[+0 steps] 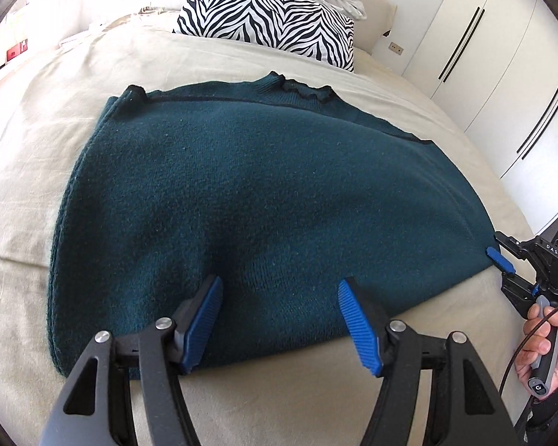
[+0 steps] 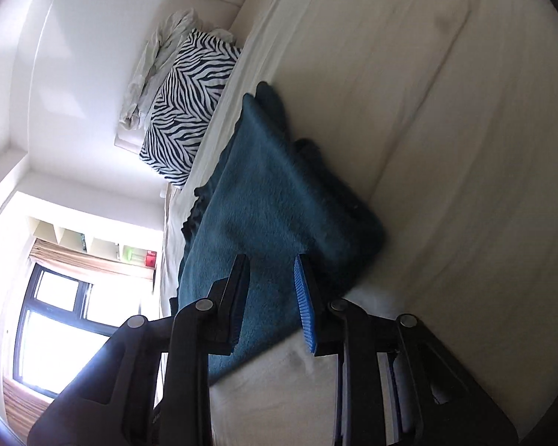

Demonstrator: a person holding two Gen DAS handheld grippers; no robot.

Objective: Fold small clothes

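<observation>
A dark teal knitted sweater lies spread flat on the bed, its dark-trimmed ruffled collar at the end far from the left tongs. Its near hem lies under those tongs' spread fingers, with a shallow wrinkle between them. The right tongs straddle the hem corner at the sweater's right.
</observation>
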